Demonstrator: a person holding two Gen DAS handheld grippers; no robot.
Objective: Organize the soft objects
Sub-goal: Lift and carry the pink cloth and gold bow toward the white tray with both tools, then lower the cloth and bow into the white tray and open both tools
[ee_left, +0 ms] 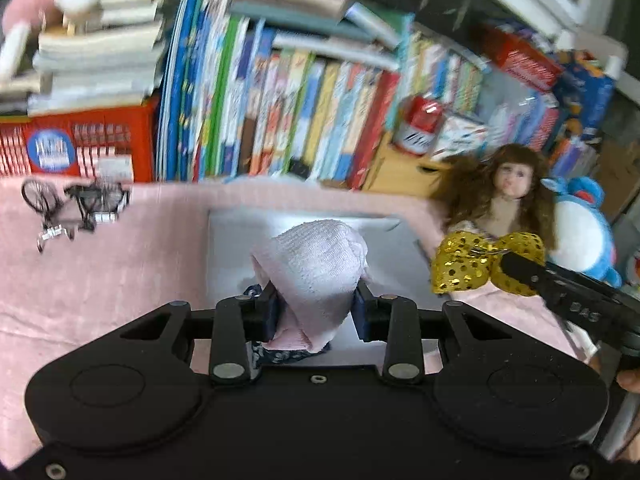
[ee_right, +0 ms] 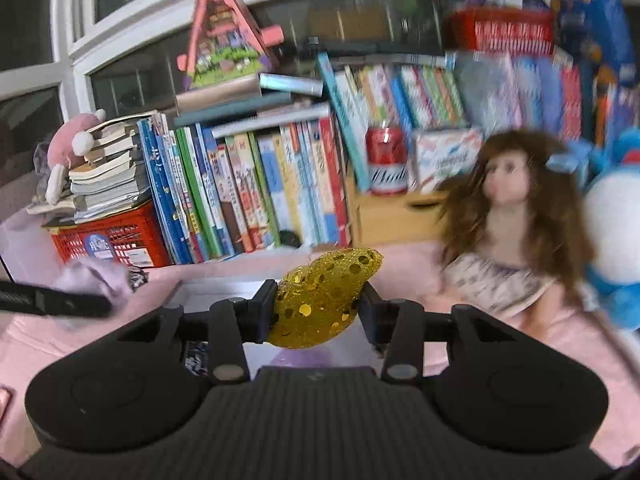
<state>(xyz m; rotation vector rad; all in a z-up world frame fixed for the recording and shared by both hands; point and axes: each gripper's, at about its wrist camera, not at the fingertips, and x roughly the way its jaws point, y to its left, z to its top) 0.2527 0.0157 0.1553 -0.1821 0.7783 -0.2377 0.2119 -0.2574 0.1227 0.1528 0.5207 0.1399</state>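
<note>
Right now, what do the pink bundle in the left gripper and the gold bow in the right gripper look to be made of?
Pink bundle: soft knit or terry-like cloth, matte; a fine ribbed weave shows and it folds limply.
Gold bow: probably padded fabric covered in glitter and round sequins, shiny; the discs catch light. What fills it cannot be seen.

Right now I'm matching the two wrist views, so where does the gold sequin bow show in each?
Left wrist view: gold sequin bow at right of centre, below the doll, held by the right gripper.
Right wrist view: the bow at bottom centre, clamped between that gripper's own fingers.
Shared landmark: the red can beside the books.
</note>
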